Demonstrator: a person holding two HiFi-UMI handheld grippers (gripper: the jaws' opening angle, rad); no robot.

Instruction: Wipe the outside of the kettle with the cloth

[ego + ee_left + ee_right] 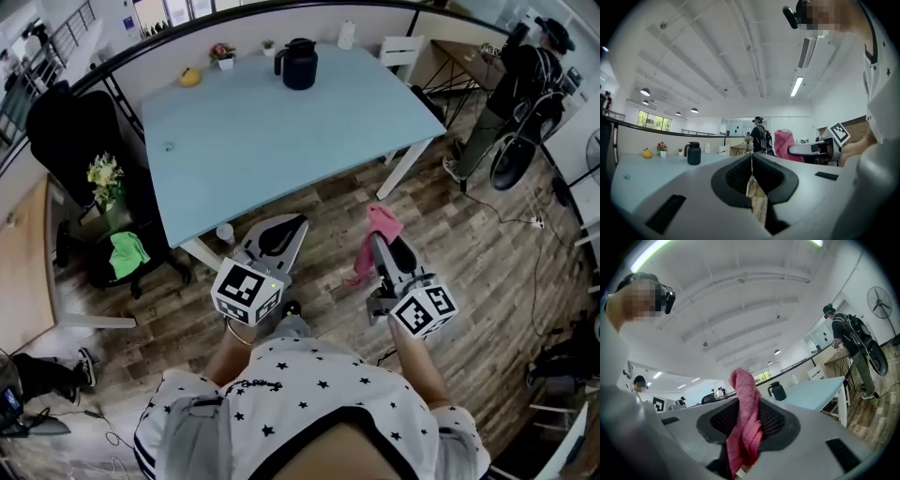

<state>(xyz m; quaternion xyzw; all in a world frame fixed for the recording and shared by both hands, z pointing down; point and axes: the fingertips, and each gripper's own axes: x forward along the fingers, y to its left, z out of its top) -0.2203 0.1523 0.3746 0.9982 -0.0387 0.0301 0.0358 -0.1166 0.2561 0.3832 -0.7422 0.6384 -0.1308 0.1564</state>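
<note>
Right gripper (377, 246) fingers clamp my pink cloth (382, 223), left gripper (281, 234) fingers are pressed together on nothing, and the kettle (299, 64) stands untouched at the surface's (281, 141) far edge, well apart from me, so no wiping is done yet.

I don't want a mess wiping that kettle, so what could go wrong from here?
1. The kettle stands near the far edge of the table, away from both grippers; a stretched wipe might shove it off.
2. The pink cloth hangs loosely from the right gripper; it might slip out while rubbing.
3. The left gripper is shut and empty; with nothing steadying it, the kettle might slide or tip.
</note>
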